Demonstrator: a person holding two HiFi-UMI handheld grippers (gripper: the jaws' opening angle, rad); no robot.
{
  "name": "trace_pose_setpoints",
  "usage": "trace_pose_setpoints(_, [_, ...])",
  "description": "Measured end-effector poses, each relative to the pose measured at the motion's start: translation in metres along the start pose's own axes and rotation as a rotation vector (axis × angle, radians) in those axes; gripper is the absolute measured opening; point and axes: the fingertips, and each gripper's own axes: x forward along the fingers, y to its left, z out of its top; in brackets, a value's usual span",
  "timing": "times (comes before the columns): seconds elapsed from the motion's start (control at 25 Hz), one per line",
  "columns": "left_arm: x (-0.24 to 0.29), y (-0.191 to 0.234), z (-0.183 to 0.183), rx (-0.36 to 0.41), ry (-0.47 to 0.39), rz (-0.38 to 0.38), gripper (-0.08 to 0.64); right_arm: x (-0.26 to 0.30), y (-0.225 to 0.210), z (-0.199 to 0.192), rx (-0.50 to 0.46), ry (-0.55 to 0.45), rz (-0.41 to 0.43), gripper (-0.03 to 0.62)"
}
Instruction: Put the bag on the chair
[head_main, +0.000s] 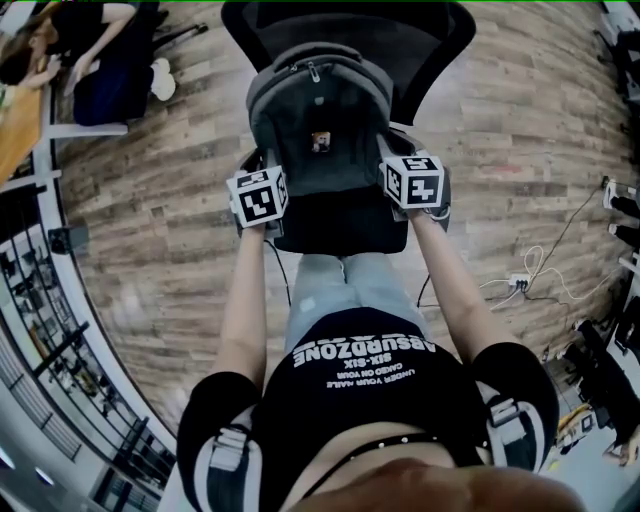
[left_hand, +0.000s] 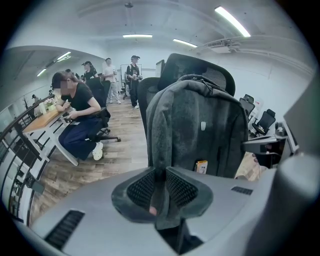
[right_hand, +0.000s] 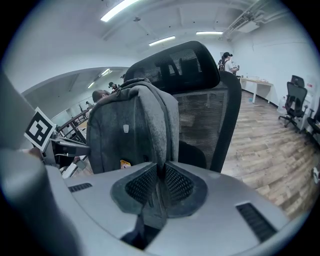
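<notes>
While both grippers hold it upright, the soft grey fabric backpack (head_main: 318, 110) stands against the backrest of the black mesh office chair (head_main: 420, 35), its base low at the seat. Whether the seat already bears its weight I cannot tell. The left gripper (left_hand: 161, 186) has its ribbed jaws closed on a padded grey strap (left_hand: 159, 120) running down that edge of the bag. The right gripper (right_hand: 160, 181) is clamped the same way on the opposite strap (right_hand: 167, 125).

I judge the bag to be cloth throughout: pliant, not fragile, and rough enough that the ribbed pads should not slip. It keeps a rounded shape, so it is probably partly filled and of moderate weight — enough to sag or tip forward once released. The straps are the sensible holds, being thick, narrow enough for the jaws and sewn into the body. The broad front panel, with its small orange tag (left_hand: 201, 166), offers nothing to pinch.
</notes>
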Motion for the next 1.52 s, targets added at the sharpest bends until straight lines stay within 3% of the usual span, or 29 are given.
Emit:
trace_pose_setpoints(0.52, [0.030,0.004,-0.007,-0.006,0.041,0.006,0.075,0.032,-0.010,-0.012,0.017,0.053,0.006,0.055])
trace_pose_setpoints(1.16, [0.074,0.010,-0.020,0.062,0.127,0.045,0.075,0.076,-0.025,-0.032,0.025,0.110,0.002,0.055])
trace_pose_setpoints(1.52, [0.096,0.013,-0.043,0.058,0.217,0.084,0.075,0.099,-0.033,-0.056,-0.008,0.193,0.009,0.057])
